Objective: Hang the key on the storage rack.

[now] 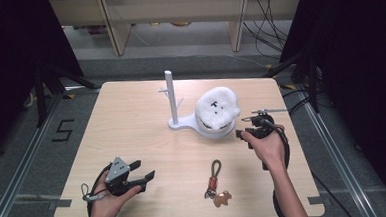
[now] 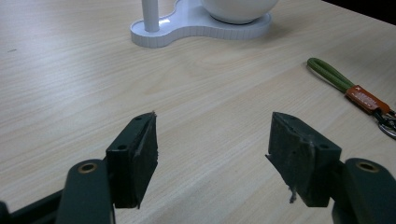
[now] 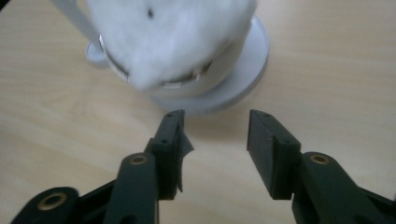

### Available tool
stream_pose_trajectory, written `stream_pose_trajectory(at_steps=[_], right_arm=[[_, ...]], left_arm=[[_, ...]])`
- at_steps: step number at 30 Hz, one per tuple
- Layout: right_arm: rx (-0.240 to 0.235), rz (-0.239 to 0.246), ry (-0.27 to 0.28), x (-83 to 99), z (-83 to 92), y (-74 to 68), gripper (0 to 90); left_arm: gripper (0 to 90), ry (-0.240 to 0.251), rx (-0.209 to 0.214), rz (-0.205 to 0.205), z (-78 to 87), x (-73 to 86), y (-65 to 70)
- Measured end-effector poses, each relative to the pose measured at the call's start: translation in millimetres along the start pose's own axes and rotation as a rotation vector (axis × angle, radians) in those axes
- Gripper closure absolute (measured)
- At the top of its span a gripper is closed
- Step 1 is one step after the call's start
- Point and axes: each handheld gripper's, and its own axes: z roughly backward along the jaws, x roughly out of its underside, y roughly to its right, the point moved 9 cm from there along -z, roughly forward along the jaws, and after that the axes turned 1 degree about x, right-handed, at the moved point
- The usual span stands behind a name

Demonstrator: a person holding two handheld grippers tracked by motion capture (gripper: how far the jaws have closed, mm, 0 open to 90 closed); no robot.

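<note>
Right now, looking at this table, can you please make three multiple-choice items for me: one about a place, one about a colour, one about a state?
1. Where does the fluffy white plush lie?
A. in the white bowl on the stand
B. flat on the wooden table
C. in the left gripper

2. What colour is the cord loop of the keychain?
A. blue
B. green
C. yellow

3. How is the right gripper?
A. shut on the plush
B. shut on the keychain
C. open, holding nothing

Answers: 1 A, the plush fills the white bowl beside the white peg stand. 2 B, the left gripper view shows a green loop with an orange tab. 3 C, its jaws stand apart, bare table between them, short of the bowl.
</note>
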Motion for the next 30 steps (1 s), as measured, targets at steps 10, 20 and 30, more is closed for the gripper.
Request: stream_pose_trajectory(at_steps=[10, 20, 30], right_arm=[[-0.065, -0.048, -0.206, 53.9, -2.1, -30.5, 61.2], [-0.08, -0.055, -0.306, 80.9, -7.4, -60.1, 58.4], [-0.076, -0.047, -0.397, 96.2, -13.6, -79.9, 56.4]], left_arm=[[32.3, -0.011, -0.003, 0.0, -4.3, 0.7, 0.5], [32.1, -0.015, -0.003, 0.01, -3.3, 5.6, 2.5], [32.0, -0.017, 0.002, -0.009, -1.6, 5.3, 3.9]])
